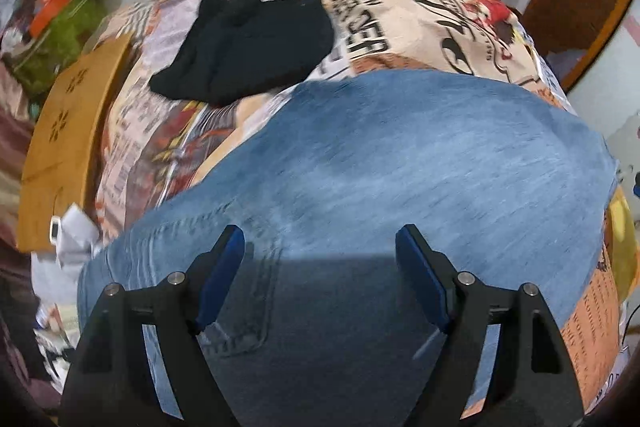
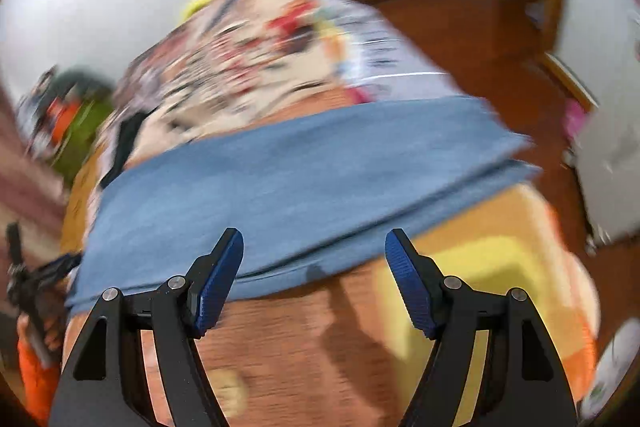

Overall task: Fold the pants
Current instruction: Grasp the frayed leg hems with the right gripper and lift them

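Blue jeans [image 1: 400, 163] lie spread on a bed with a comic-print cover [image 1: 420, 19]. A back pocket [image 1: 240, 307] shows near me. My left gripper [image 1: 320, 239] is open and empty, just above the jeans near the pocket. In the right wrist view the jeans [image 2: 280, 195] appear as a folded blue band across the bed, blurred by motion. My right gripper [image 2: 314, 243] is open and empty, over the near edge of the jeans.
A folded black garment [image 1: 248, 47] lies on the bed beyond the jeans. A wooden board [image 1: 68, 155] stands at the bed's left side with clutter [image 1: 56, 27] behind. A wooden floor [image 2: 460, 27] and door frame lie to the right.
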A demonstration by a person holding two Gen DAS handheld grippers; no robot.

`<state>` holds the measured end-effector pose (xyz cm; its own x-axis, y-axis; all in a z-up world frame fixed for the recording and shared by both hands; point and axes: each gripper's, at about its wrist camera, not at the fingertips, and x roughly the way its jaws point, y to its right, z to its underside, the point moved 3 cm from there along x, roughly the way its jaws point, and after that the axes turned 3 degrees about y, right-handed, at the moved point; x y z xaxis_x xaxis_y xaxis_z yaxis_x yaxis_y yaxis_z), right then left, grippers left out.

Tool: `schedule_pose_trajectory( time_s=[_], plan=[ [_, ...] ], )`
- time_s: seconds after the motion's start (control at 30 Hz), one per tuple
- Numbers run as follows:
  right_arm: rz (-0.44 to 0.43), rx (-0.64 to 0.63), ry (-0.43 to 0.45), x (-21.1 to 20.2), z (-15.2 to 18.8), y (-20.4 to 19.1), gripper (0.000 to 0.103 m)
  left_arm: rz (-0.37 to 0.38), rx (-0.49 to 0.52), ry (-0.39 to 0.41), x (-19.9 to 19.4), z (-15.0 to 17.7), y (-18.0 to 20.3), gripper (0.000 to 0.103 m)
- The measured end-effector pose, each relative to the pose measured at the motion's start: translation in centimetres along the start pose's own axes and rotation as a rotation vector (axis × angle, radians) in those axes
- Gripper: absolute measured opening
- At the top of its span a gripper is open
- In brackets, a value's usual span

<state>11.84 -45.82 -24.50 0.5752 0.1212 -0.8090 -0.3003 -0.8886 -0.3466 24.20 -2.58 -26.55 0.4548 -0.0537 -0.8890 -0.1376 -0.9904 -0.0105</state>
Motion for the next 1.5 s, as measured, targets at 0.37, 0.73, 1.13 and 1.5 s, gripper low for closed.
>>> schedule_pose_trajectory(
  time_s=[0.37,0.73,1.13,1.5],
  plan=[
    [0.016,0.216,0.038,2.6,-3.6,7.3,0.069,-0.012,0.108,-0.022,2.2,-3.6,5.0,0.081],
    [0.032,0.232,0.012,6.2,-4.6,8.7,0.011,0.0,0.169,-0.038,3.1,-5.1,7.7,0.081],
    [0.263,0.079,0.021,5.0,-3.8,9.0,0.004,0.061,0.177,-0.039,3.2,-4.8,9.0,0.087],
    [0.044,0.248,0.032,-0.1,-3.4,9.3,0.047,0.095,0.099,-0.042,3.5,-4.3,8.3,0.092]
  ],
)
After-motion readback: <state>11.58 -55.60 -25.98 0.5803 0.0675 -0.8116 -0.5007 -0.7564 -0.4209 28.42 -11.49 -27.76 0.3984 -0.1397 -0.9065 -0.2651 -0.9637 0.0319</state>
